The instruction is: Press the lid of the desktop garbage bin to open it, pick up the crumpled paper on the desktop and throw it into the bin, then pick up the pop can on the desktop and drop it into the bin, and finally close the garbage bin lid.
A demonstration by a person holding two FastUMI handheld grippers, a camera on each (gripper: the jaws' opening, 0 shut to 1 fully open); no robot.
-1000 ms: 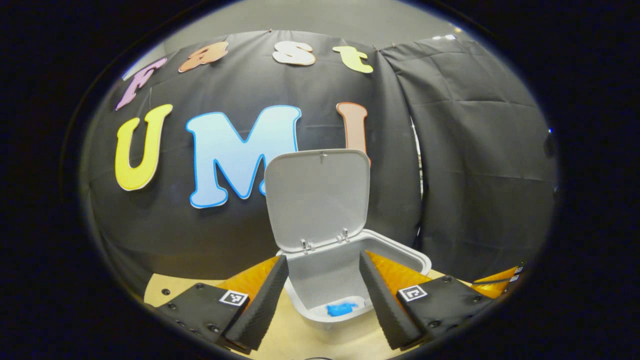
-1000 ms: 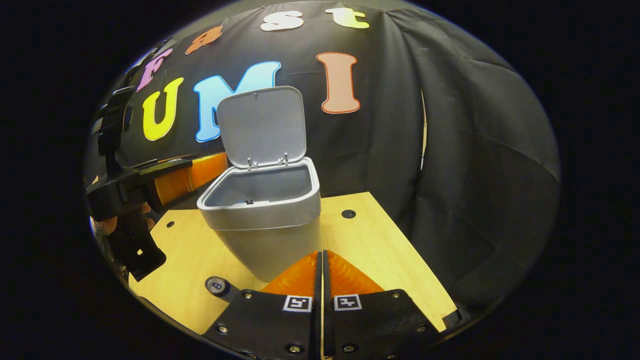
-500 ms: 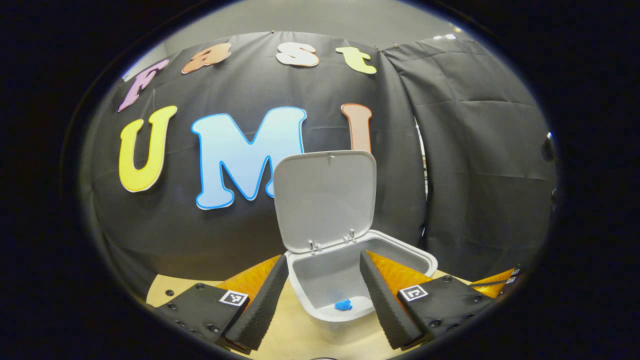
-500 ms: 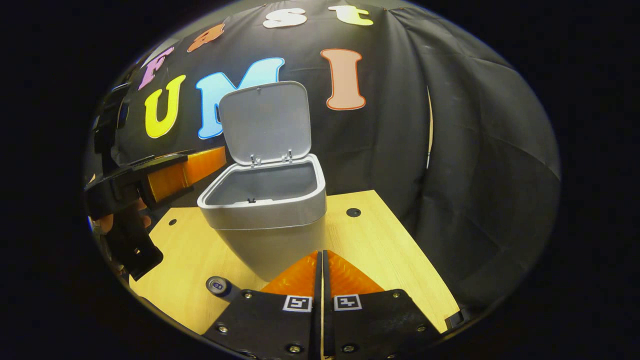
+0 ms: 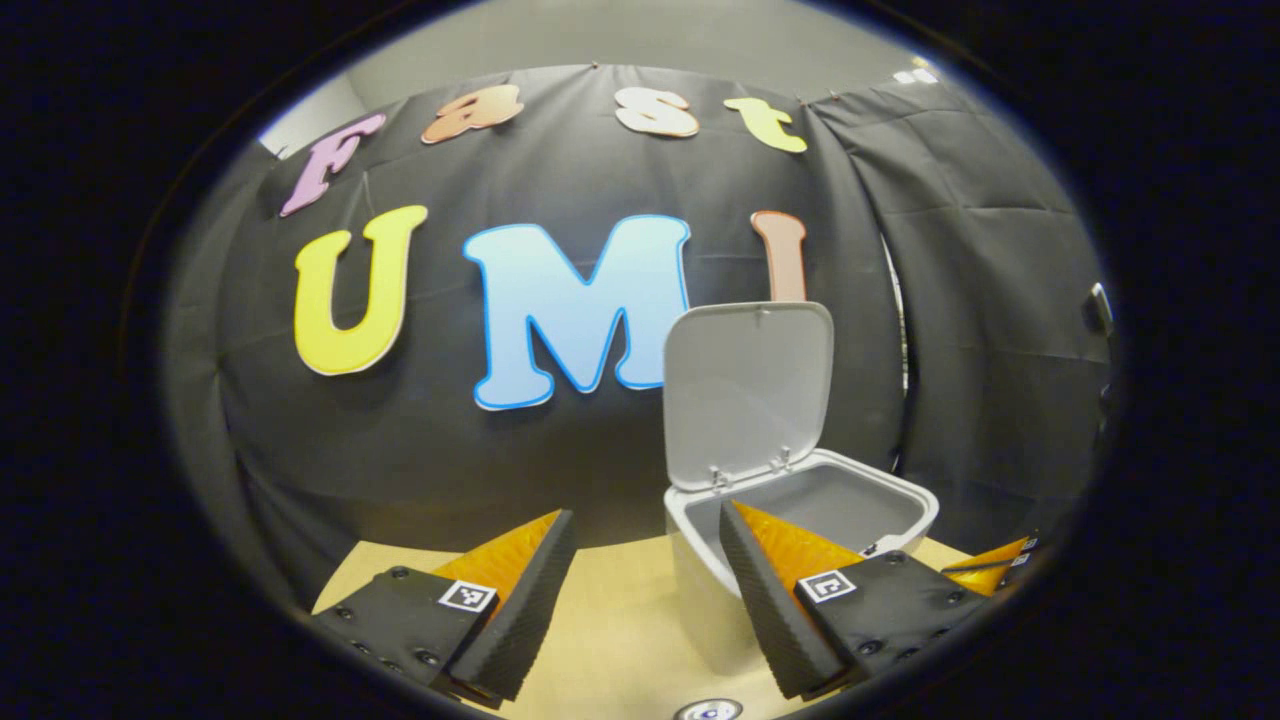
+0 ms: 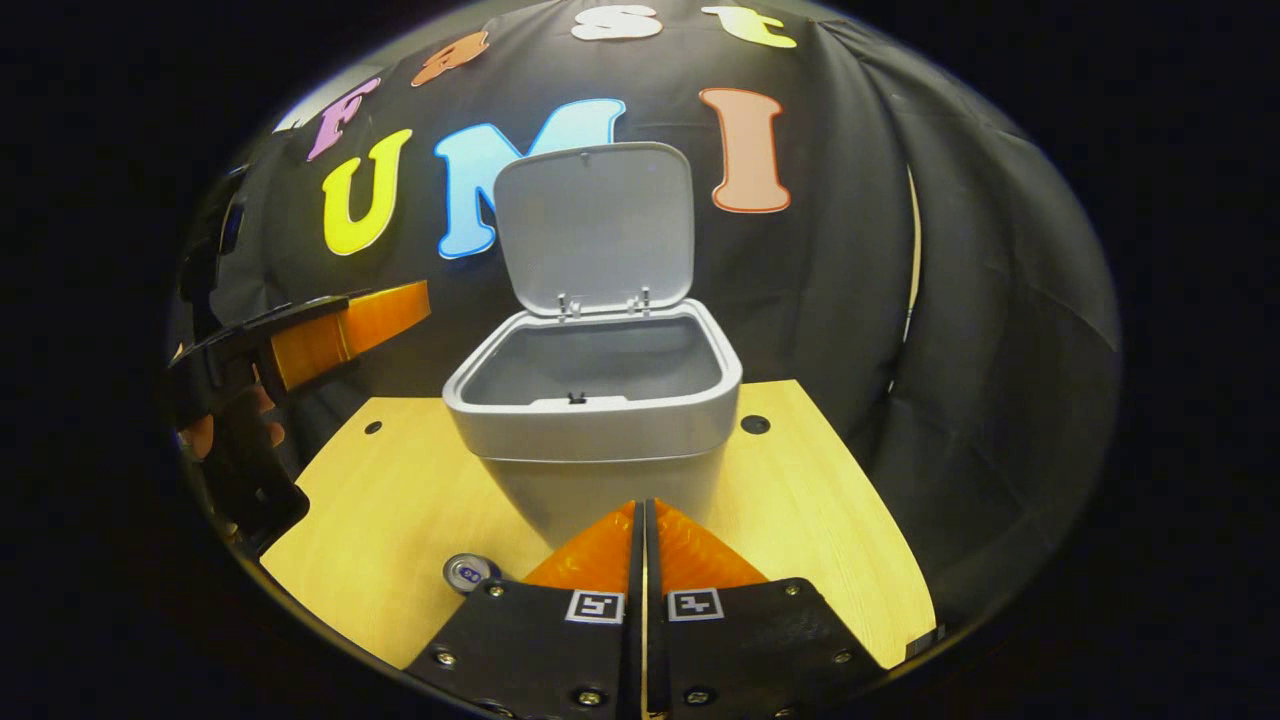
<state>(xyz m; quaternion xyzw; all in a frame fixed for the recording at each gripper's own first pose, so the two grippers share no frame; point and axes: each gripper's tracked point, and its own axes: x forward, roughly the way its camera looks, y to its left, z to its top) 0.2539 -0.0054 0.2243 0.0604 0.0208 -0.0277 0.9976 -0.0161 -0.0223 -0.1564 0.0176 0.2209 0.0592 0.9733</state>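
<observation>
In the right gripper view, nearest to me, my right gripper (image 6: 643, 520) has its fingers (image 6: 600, 550) pressed together with nothing between them, clenched on empty air just above the wooden surface (image 6: 400, 520). Just left of those fingers, the pop can (image 6: 468, 572) stands on the surface, only its top showing, not touched by anything. Right beyond the fingertips sits the garbage bin (image 6: 600, 440), its lid (image 6: 596, 225) swung up and standing upright at the far edge on its hinges, the mouth open. I cannot see the crumpled paper inside from this angle. Off to the left, above the surface's left edge and apart from the bin, the left gripper (image 6: 330, 330) points toward the right, with a hand (image 6: 205, 430) behind it.

In the left gripper view, my left gripper (image 5: 645, 540) has its fingers (image 5: 520, 610) spread wide, released and holding nothing. The right-hand finger overlaps the near left corner of the bin (image 5: 800, 500) in the picture; whether it touches I cannot tell. The can top (image 5: 708, 710) peeks in at the very bottom edge. The lid (image 5: 750, 390) stands open against the black cloth wall (image 5: 400, 440) farthest back.
</observation>
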